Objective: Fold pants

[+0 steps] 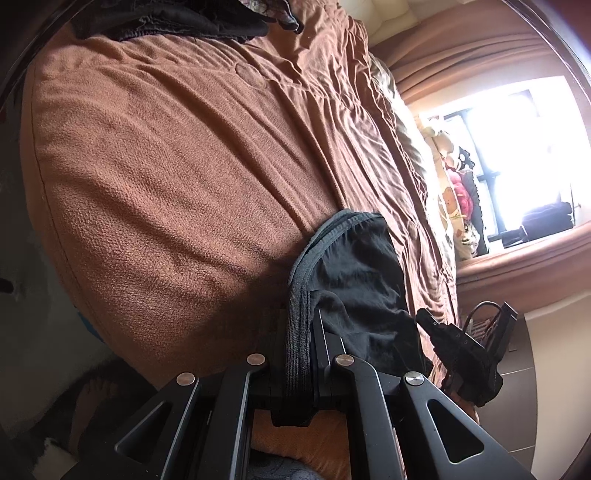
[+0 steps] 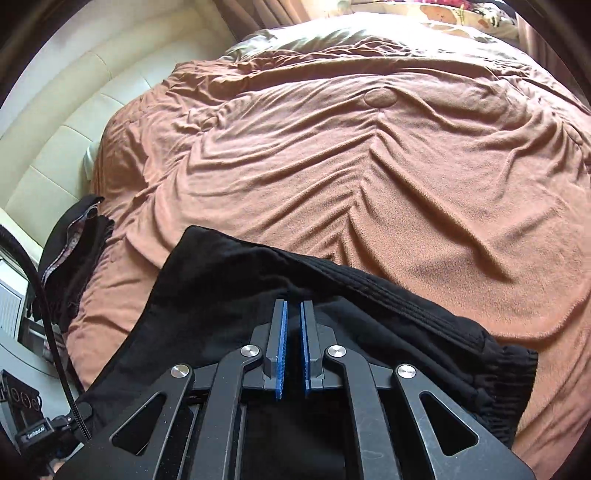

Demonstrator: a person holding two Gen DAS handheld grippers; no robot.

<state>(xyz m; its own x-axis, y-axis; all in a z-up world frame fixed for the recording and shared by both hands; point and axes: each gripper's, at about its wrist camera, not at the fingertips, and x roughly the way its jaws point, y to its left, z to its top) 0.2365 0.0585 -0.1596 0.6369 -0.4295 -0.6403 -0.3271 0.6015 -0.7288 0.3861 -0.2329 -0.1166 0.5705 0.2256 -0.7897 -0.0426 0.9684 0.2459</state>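
Observation:
The black pants (image 2: 229, 295) with a grey ribbed waistband (image 1: 299, 295) lie at the near edge of a bed under a brown blanket (image 2: 369, 166). My left gripper (image 1: 295, 354) is shut on the waistband, and the grey band runs between its fingers with black cloth (image 1: 362, 288) bunched beyond. In the right wrist view my right gripper (image 2: 293, 306) is shut, its blue pads (image 2: 282, 332) nearly together, with a ridge of the black pants at the tips. The right gripper's housing (image 1: 469, 354) shows just right of the pants.
A pile of dark clothes (image 1: 166, 22) (image 2: 74, 258) sits at one corner of the bed. A cream padded headboard (image 2: 55, 129) bounds the far side. Soft toys (image 1: 458, 184) stand by a bright window (image 1: 517, 147). A person's bare foot (image 1: 92, 398) is on the floor.

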